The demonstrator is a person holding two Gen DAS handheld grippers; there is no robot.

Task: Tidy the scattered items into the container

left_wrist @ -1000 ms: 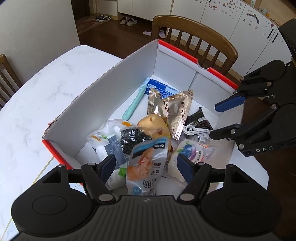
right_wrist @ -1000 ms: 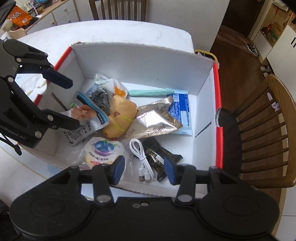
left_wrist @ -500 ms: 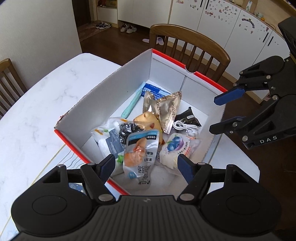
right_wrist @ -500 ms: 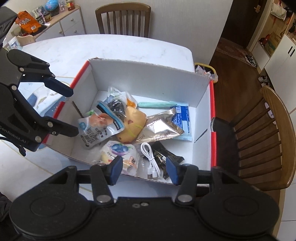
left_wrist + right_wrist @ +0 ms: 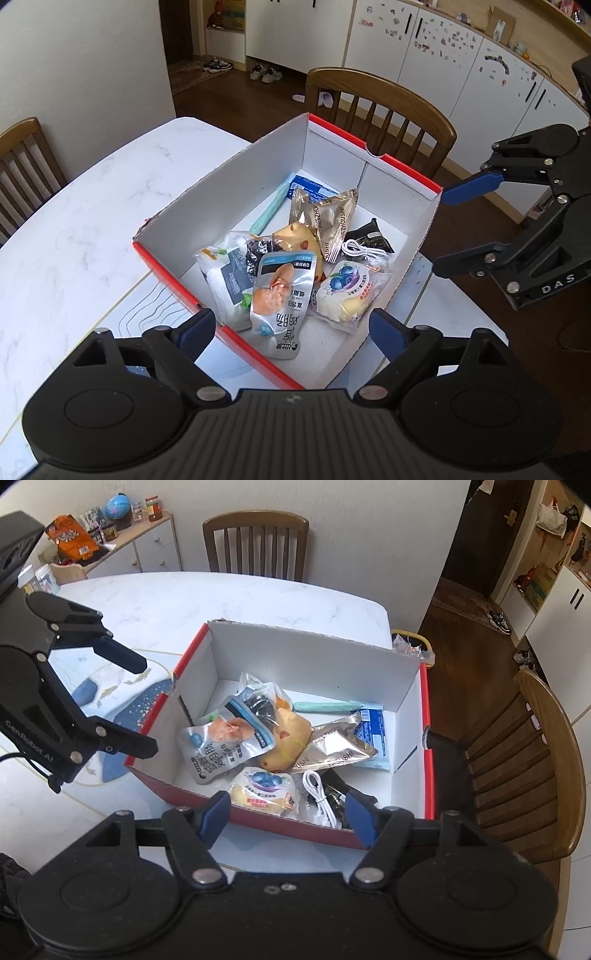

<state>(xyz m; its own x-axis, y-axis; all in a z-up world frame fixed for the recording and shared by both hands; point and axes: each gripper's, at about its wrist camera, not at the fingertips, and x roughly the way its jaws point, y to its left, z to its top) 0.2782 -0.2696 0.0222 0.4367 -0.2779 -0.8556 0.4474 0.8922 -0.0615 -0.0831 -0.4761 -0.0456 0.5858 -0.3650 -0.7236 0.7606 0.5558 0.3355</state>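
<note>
Both tools have backed up and away from the box [image 5: 236,192] over the last second; it fills less of each wrist view now, and more marble tabletop [image 5: 85,221] shows around it.

Left tool [image 5: 291,328]: fingers spread wide, nothing between them, hovering above the box's near red rim. Right tool [image 5: 288,818]: also spread and empty, above the box's side rim.

Box sits near the tabletop edge by the wooden chair [image 5: 384,110], partly on a printed mat [image 5: 110,698].

Contents, all inside the walls:
- chicken-breast pouch [image 5: 282,295] on top, leaning on the near wall
- blueberry snack pack [image 5: 347,291] beside it
- yellow bun-like item [image 5: 295,236] mid-pile
- silver foil packet [image 5: 325,218]
- white cable [image 5: 364,251] over a black packet [image 5: 369,236]
- mint-green pen-like stick [image 5: 269,208] and blue packet [image 5: 369,734] along the far walls

No loose item visible on the tabletop in either view.

Judgement: retreat with empty, spread fingers reads as the last drop being done. Task looks complete or close to it; parts of the tabletop are out of view, so stray items there can't be ruled out.
</note>
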